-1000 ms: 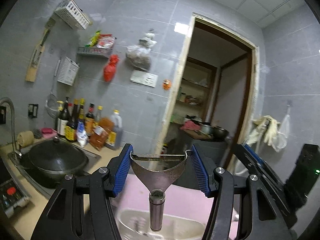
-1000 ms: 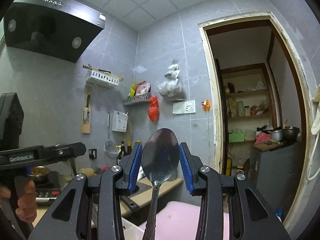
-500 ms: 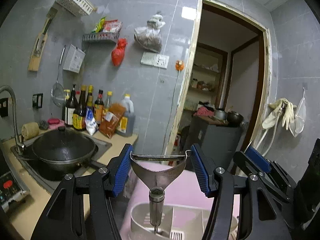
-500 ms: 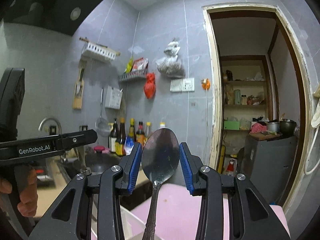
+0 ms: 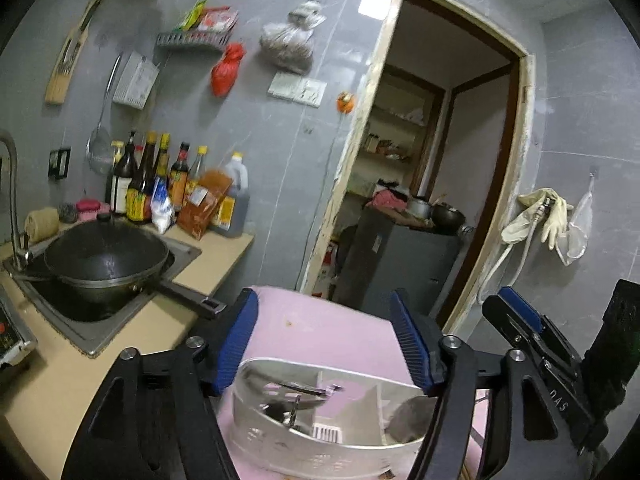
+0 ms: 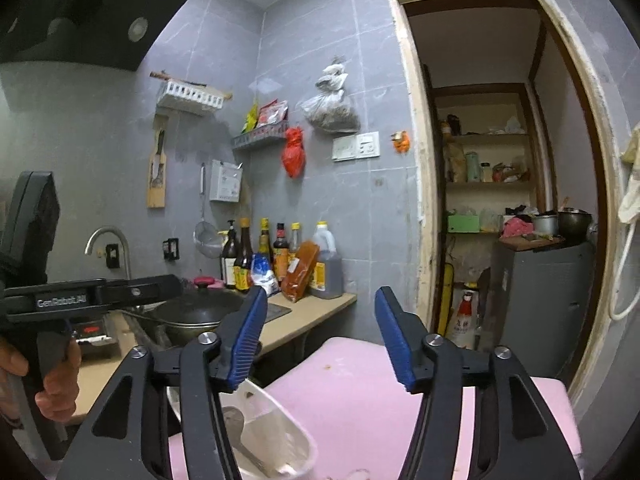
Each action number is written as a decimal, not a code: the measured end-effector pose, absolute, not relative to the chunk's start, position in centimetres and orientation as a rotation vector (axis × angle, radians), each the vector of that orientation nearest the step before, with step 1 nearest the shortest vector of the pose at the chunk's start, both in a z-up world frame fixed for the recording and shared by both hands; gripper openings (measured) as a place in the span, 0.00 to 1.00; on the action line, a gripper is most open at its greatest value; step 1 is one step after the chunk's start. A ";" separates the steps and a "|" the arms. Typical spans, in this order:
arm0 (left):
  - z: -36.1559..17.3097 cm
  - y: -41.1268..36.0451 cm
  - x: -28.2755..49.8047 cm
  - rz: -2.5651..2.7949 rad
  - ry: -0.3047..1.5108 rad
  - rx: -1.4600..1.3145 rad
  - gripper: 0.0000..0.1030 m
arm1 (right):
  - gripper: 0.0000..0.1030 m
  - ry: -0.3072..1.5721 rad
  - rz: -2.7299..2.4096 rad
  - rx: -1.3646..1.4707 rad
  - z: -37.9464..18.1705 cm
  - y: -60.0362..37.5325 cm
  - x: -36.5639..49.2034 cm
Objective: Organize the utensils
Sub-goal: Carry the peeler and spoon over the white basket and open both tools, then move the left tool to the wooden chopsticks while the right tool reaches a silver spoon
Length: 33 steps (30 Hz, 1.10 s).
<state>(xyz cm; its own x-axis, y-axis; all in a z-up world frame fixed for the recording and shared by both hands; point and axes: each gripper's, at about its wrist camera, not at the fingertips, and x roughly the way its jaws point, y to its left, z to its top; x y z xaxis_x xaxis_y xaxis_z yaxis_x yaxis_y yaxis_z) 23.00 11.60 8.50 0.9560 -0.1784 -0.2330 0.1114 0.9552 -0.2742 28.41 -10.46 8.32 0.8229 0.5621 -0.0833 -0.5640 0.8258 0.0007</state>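
Left gripper (image 5: 324, 340) jaws opening, nothing between; peeler (image 5: 298, 396) seen lying in white caddy (image 5: 320, 446). Right gripper (image 6: 320, 336) jaws opening, empty; spoon (image 6: 240, 436) in caddy.

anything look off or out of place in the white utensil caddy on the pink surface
Nothing stands out. The white caddy sits upright on the pink surface, the peeler in one compartment and the spoon in another.

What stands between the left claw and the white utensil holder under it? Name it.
Nothing visible. The left claw hangs just above the holder, its jaws opening with nothing between them. The peeler already lies inside the holder's left compartment, clear of the pads.
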 end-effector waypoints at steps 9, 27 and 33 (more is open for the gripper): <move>8.7 5.3 19.9 -0.221 0.189 -0.180 0.85 | 0.91 0.085 0.455 -0.047 9.1 -17.8 26.3; 0.3 -5.6 20.6 -0.371 0.512 -0.127 0.86 | 1.00 0.390 0.254 -0.114 2.0 -28.8 26.1; -2.3 -7.3 22.8 -0.381 0.652 -0.134 0.85 | 1.00 0.560 0.234 -0.054 -0.6 -30.5 28.4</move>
